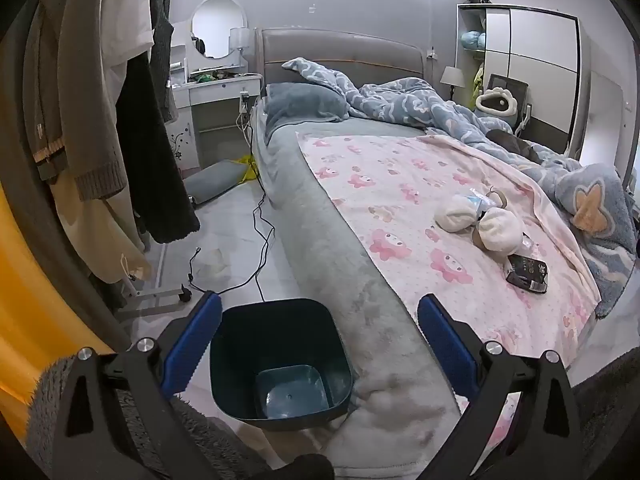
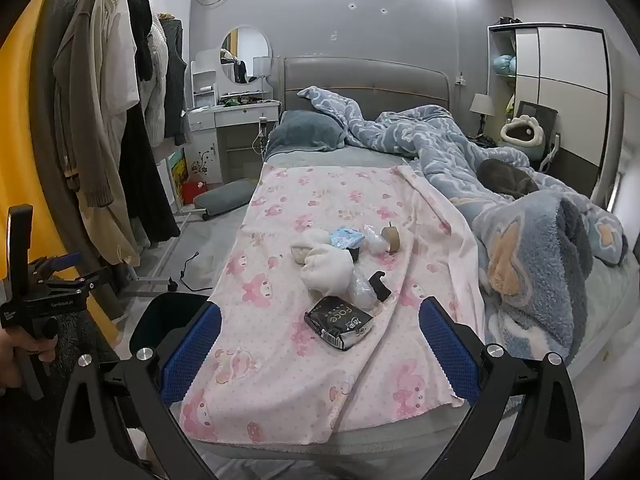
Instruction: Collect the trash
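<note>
A heap of litter lies on the pink blanket: a black snack packet, a small blue pack, crumpled clear plastic, a cardboard tape roll and a black clip, all around white fluffy socks. My right gripper hovers open just short of the packet, holding nothing. A dark teal bin stands on the floor beside the bed, empty. Above it my left gripper is open with nothing between its fingers. The packet lies well to its right.
A clothes rack full of coats fills the left side. A black cable and a grey cushion lie on the floor. A grey cat lies in the rumpled blue duvet. A dressing table and wardrobe stand behind.
</note>
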{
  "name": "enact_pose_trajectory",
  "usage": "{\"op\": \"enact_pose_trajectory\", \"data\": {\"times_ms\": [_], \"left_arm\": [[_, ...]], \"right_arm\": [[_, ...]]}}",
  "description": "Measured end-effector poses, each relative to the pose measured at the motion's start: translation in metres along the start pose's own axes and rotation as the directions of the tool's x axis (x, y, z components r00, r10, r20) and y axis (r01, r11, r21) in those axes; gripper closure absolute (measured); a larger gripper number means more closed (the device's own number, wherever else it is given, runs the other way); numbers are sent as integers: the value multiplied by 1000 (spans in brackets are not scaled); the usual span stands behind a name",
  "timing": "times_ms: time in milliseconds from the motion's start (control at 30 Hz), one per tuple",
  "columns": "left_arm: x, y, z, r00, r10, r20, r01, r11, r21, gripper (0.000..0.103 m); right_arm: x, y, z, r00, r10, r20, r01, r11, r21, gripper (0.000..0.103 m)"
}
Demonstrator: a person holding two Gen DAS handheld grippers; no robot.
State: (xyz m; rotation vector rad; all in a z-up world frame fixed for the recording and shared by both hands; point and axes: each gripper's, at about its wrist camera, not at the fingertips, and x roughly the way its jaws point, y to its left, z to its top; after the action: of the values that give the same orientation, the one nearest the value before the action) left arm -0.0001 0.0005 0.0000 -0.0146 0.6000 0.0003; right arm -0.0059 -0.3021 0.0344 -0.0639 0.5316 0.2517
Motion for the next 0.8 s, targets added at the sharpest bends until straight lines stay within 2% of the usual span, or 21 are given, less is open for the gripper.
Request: {"op": "enact_pose_trajectory", "data": {"times_ms": [800], "left_arm": [[2,-2,-1,1000,7,-8,-7,1000,11,3]], "right_arm": [[3,4,0,1000,2,-3,-3,1000,-2,3]]}}
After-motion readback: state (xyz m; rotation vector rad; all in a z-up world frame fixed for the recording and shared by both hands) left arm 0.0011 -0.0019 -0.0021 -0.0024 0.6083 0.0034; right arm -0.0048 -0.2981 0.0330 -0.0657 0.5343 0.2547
